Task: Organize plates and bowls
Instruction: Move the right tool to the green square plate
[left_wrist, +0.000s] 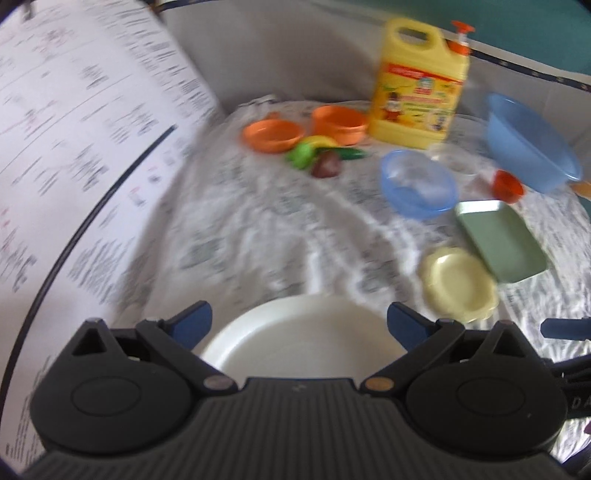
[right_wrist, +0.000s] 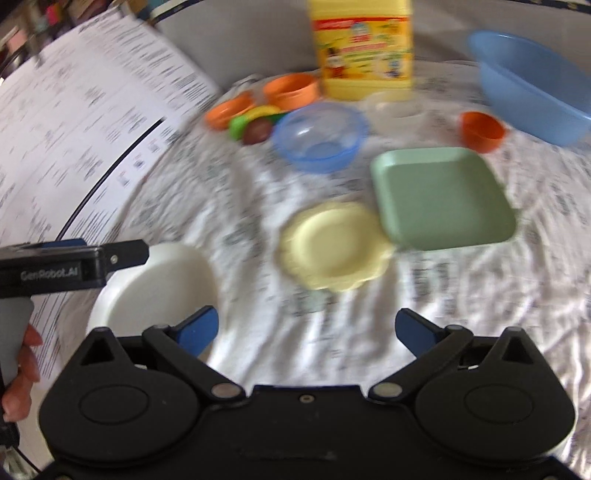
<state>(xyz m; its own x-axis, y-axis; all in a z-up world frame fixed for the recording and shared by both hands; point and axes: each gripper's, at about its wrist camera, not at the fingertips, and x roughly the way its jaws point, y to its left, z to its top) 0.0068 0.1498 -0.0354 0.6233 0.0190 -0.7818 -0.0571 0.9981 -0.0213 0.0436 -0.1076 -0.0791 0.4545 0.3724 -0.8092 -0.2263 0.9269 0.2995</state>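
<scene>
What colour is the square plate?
Pale green. The square plate shows best in the right wrist view.

Print-covered table (right_wrist: 369, 332), white plate (right_wrist: 155, 288), yellow plate (right_wrist: 332, 245), green tray (right_wrist: 439, 199), blue bowl (right_wrist: 319, 136)

"GenRobot.AI" on the left tool's (right_wrist: 127, 254) black body, yellow jug (right_wrist: 364, 51) label blurred, unreadable

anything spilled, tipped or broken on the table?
Mostly no. The big blue basin looks tilted, one side raised, though blur and fisheye could exaggerate it. The yellow plate sits against the green square plate; contact is unclear. No spill or damage visible.
</scene>
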